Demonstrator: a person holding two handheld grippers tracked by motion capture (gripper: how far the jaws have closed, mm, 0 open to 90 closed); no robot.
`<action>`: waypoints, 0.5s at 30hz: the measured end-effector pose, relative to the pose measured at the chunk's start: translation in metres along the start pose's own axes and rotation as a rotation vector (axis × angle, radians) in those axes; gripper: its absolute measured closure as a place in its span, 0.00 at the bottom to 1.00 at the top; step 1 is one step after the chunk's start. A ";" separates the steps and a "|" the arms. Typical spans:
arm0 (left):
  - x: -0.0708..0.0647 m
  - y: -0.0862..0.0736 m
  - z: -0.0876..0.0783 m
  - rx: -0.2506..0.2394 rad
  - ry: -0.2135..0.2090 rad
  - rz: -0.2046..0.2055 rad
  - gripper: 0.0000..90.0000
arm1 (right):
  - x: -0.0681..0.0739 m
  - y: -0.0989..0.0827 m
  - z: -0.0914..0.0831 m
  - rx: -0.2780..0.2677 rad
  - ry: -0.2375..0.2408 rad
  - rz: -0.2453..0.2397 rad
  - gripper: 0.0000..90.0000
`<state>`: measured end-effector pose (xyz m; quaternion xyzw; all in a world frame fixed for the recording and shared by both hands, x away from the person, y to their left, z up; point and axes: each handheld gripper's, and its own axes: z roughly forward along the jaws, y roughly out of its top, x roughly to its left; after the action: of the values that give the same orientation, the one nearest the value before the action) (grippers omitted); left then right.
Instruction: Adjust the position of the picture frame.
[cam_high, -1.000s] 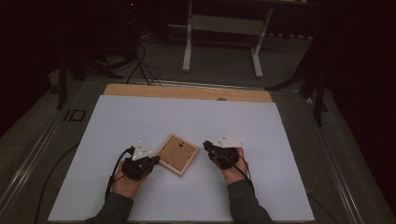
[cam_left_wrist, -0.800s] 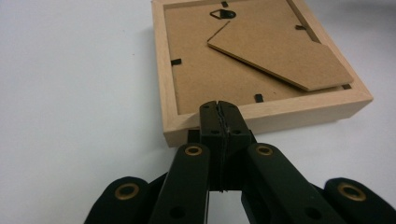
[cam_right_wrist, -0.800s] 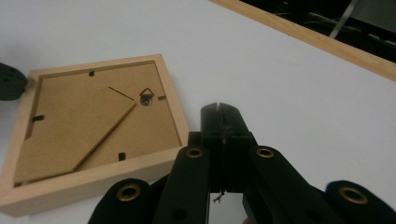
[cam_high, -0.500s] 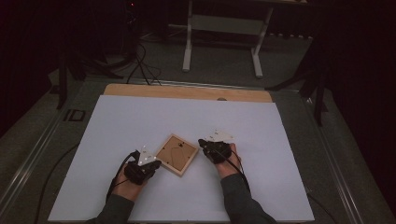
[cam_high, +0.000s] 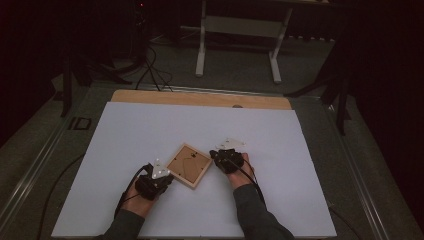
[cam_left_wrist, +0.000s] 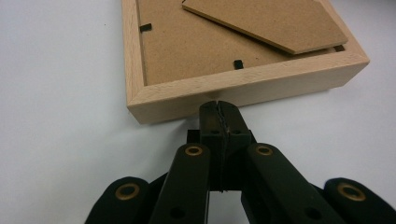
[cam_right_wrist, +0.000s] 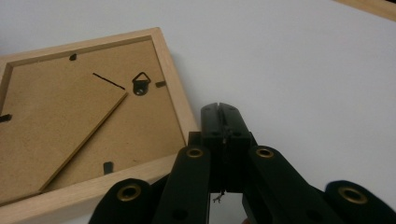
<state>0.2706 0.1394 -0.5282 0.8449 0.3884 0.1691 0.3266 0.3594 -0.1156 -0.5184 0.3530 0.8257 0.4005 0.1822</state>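
A wooden frame (cam_high: 188, 165) lies back-up on the white sheet (cam_high: 150, 125), near the sheet's near-middle and turned so its corners point left, right, near and far. The left gripper (cam_high: 161, 176) sits at the frame's near-left edge, jaws pressed together with nothing between them; in the left gripper view its tips (cam_left_wrist: 219, 112) are right against the frame's (cam_left_wrist: 243, 84) outer side. The right gripper (cam_high: 220, 156) is at the frame's right corner, jaws likewise closed and empty; in the right gripper view the tips (cam_right_wrist: 220, 114) stand just beside the frame's (cam_right_wrist: 175, 88) rail. The backing board carries a fold-out stand (cam_right_wrist: 60, 140), a small hanger (cam_right_wrist: 140, 85) and black tabs. Bare sheet lies open all around, widest far and left; a wood strip (cam_high: 200, 98) borders the far edge. No writing can be read.
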 end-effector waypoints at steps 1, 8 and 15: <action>0.001 0.000 0.001 0.002 -0.002 -0.001 1.00 | 0.000 0.001 0.000 0.002 0.004 0.006 1.00; 0.005 0.002 0.007 0.010 0.014 -0.019 1.00 | -0.001 0.002 0.000 0.013 0.011 0.007 1.00; 0.014 0.006 0.014 -0.012 0.020 -0.060 1.00 | -0.001 0.002 -0.001 0.020 0.010 0.003 1.00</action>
<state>0.2902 0.1414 -0.5339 0.8292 0.4156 0.1699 0.3329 0.3603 -0.1160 -0.5161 0.3541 0.8301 0.3942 0.1737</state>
